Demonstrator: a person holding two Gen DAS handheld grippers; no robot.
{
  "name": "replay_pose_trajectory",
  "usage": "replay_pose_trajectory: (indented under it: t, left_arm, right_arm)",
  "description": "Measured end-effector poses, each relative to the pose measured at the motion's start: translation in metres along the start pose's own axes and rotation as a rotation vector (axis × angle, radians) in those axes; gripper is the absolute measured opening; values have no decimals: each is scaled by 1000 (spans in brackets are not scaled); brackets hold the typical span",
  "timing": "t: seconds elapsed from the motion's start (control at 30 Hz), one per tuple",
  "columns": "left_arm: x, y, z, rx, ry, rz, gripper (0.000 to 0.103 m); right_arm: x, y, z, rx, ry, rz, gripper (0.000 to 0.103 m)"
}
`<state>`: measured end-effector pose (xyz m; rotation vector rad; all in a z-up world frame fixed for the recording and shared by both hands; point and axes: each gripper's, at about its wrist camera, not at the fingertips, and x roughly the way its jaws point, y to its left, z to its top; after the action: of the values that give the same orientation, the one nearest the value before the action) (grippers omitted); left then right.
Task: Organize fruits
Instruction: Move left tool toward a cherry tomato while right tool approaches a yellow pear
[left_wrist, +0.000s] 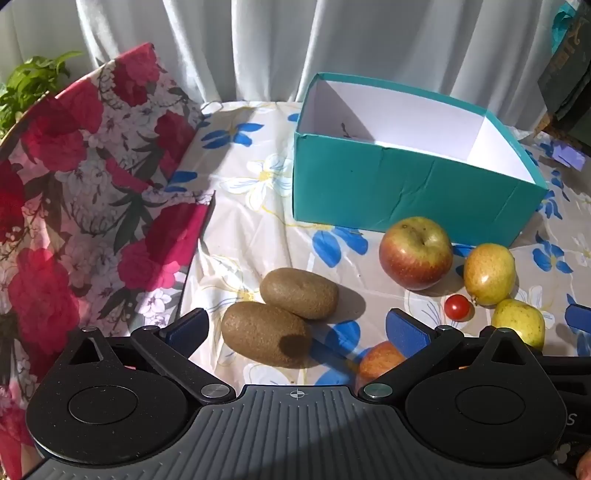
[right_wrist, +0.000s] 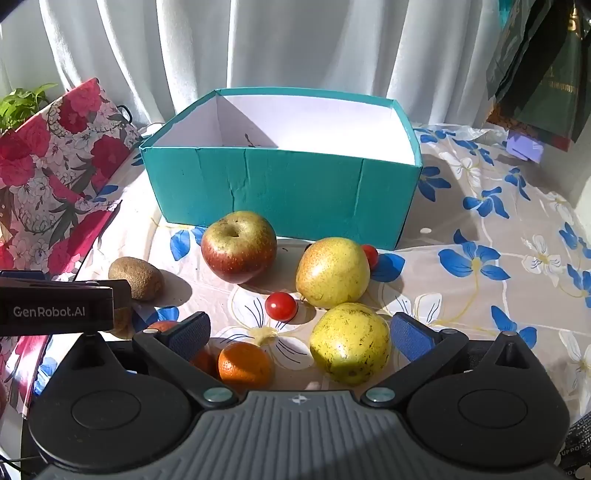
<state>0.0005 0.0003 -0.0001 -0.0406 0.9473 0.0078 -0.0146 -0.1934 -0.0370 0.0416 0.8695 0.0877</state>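
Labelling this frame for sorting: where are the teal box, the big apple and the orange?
teal box (right_wrist: 280, 192), right wrist view, front wall.
big apple (right_wrist: 239, 246), right wrist view, middle of its top.
orange (right_wrist: 244, 363), right wrist view, sunlit skin.

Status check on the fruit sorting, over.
Left gripper open over two kiwis. Right gripper open over a pear. Teal box looks empty, fruit still on table. Path clear.

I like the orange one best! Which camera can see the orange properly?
The right wrist view. There the orange lies in sunlight between the open right tool's fingers, near the left one, only its lower edge hidden. The left wrist view does not show it clearly at all.
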Motion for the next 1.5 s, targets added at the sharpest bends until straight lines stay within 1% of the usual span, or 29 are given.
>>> replay_pose_trajectory:
  t: [0.03,0.13,0.37,0.47,0.6,0.83,1.1,1.5]
  left_arm:
    - [0,-1,0,4,-12,15,103]
    - [0,-1,0,3,-11,22,103]
    - [2,3,-3,-10,1,42,103]
    - [2,6,0,-32,5,47,103]
    - [2,7,0,-43,10,39,103]
    - [3,5,-1,-34,15,42,103]
    - [4,11,-2,-75,30,22,103]
    - [6,7,-2,-57,38,32,103]
  right_arm:
    - [0,0,-1,-1,-4,-3,103]
    - [2,1,-5,3,6,2,103]
    - [0,1,10,5,18,15,103]
    - [2,-2,4,-1,2,19,103]
    - [3,-1,5,0,7,17,103]
    - [3,-1,5,-2,-1,14,103]
    - [1,-4,6,4,-6,21,103]
    - [2,-4,7,6,-5,29,103]
